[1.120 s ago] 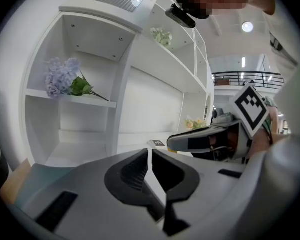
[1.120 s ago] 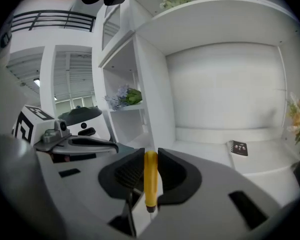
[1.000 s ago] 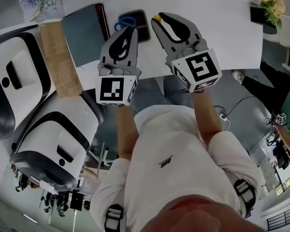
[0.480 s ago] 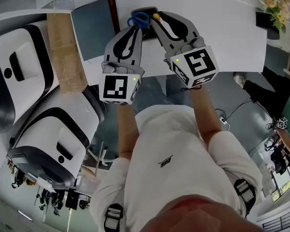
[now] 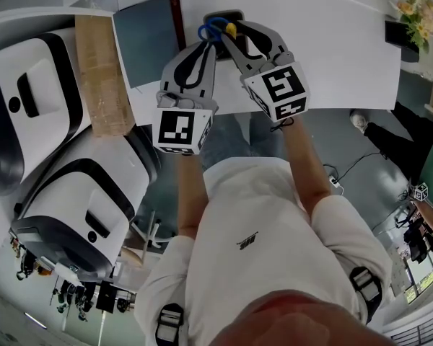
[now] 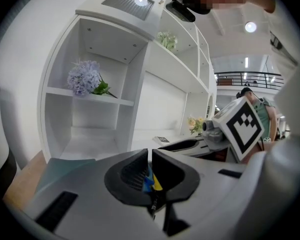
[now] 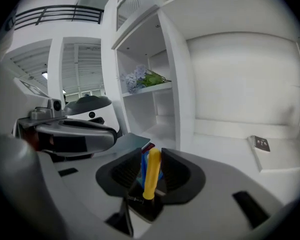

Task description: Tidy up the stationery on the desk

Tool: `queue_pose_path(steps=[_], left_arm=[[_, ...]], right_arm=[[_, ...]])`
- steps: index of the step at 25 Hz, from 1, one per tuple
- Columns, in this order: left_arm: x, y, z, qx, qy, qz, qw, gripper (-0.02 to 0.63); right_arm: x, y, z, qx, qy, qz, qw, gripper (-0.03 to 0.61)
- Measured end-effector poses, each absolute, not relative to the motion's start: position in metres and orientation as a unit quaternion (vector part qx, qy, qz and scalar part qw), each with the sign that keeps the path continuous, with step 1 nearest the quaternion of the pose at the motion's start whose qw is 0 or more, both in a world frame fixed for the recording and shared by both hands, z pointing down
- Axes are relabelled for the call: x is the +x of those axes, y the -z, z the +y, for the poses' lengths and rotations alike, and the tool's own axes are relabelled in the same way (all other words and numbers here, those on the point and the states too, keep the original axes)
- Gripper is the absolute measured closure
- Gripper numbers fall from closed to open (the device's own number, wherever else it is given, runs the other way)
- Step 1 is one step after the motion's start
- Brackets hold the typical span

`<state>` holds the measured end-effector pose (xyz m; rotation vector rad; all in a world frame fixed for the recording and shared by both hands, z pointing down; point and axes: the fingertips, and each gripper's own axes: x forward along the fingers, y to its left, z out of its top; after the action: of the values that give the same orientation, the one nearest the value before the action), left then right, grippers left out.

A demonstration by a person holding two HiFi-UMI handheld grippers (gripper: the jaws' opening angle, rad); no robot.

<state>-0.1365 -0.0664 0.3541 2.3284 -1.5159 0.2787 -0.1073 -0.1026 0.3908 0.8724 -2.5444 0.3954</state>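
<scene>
Since the earlier frames both tools have drawn closer together, and their tips now meet over the dark rectangular tray [image 5: 228, 14] at the far side of the white worktop [image 5: 332, 45]. The right tool [image 7: 151, 154] has just been opening its jaws. They stand spread, with a yellow pen [image 7: 151, 176] between them and slack beside it. The left tool [image 6: 149, 156] is pressed almost together, pinching blue-handled scissors [image 5: 213, 29] whose loops jut past its tips, beside the pen. Left of the tray lie a grey-blue notebook with a red spine [image 5: 144, 38] and a tan wooden board [image 5: 101, 74]. White shelving [image 6: 115, 84] holding pale flowers [image 6: 82, 79] stands behind.
</scene>
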Motion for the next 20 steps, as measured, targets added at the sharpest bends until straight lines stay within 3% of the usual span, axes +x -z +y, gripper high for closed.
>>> queue_pose_path(steps=[2,5,14,20], left_arm=[[-0.138,-0.352,-0.066,0.821,-0.098,-0.535,0.173,0.614],[-0.139,-0.348,-0.066,0.822,-0.097,-0.535,0.171,0.614],[-0.145,-0.330,-0.065,0.824,-0.094,-0.534,0.163,0.614],[-0.145,-0.321,-0.059,0.829,-0.100,-0.525,0.164,0.614]], right_arm=[[-0.108,-0.388,-0.102,0.311,-0.137,-0.916,0.213,0.448],[-0.103,-0.380,-0.102,0.320,-0.136,-0.914,0.209,0.453],[-0.073,-0.354,-0.100,0.361,-0.138,-0.902,0.194,0.560],[-0.065,-0.343,-0.090,0.363,-0.137,-0.900,0.200,0.574]])
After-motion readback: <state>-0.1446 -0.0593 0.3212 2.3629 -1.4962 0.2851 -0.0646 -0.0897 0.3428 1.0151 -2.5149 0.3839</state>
